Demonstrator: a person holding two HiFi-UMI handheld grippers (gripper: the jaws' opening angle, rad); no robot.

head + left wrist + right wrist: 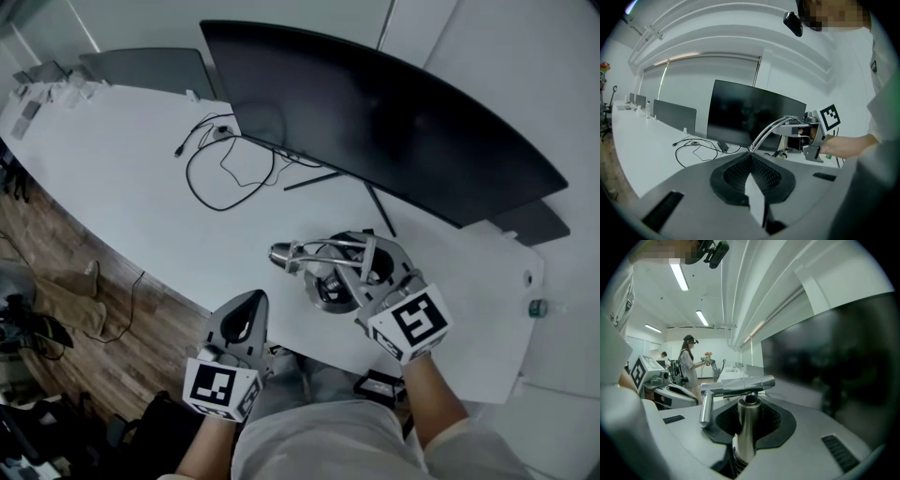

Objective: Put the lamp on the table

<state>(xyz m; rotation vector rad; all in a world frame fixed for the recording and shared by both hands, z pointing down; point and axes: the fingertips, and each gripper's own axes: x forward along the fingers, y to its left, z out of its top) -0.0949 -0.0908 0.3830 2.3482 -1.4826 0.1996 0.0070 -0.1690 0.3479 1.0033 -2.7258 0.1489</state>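
- Right gripper (747,414) clamped on the lamp (746,425) at its upright metal stem; left gripper (751,160) pinched together, empty.
- Lamp (330,270) sits over the table (141,192) near its front edge, ahead of the monitor (375,112); can't tell if the base touches.
- Looks stiff, polished metal, likely slippery and base-heavy.
- Best hold is probably low on the stem.
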